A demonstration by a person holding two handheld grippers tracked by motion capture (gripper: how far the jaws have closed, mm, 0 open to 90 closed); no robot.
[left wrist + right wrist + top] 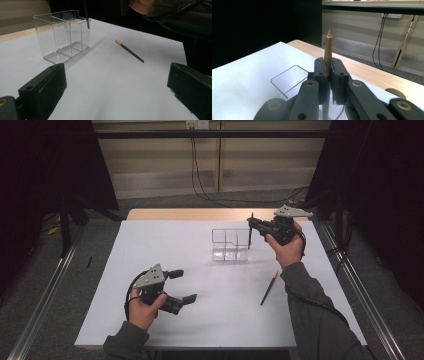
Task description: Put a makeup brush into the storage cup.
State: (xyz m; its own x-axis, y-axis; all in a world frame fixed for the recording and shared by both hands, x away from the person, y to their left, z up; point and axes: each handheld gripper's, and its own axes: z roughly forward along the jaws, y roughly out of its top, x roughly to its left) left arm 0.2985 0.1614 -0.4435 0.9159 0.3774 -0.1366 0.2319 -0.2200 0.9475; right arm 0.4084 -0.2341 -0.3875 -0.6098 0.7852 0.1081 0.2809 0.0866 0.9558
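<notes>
Holding a thin brush upright in the right gripper, upper right of the high view, directly over the right end of the clear organizer. Jaws clamped on the shaft; in the right gripper view the gold pointed end sticks up above the closed pads, dark lower part hangs below.

Why vertical: my read is it's lined up to drop straight into a compartment. Gripping near the top end leaves most of the length free to go down between the clear walls. In the left gripper view the lower tip sits at about rim level at the organizer's far right corner; can't tell whether it's inside the wall or just outside it.

Organizer stands center-back on the white table, with internal dividers. Looks empty from here.

Second brush lies flat on the table, lower right of center in the high view, diagonal, gold end toward the organizer. It's well apart from both grippers, between the organizer and the person's right sleeve. Probably next in line.

Left gripper in the lower left of the high view, jaws wide apart, nothing between them, aimed toward table center. Its own view looks at the organizer and the loose brush, near neither. Looks parked, clear of the right hand's drop path.

Judgement: mid-insertion of the first brush, second untouched.
</notes>
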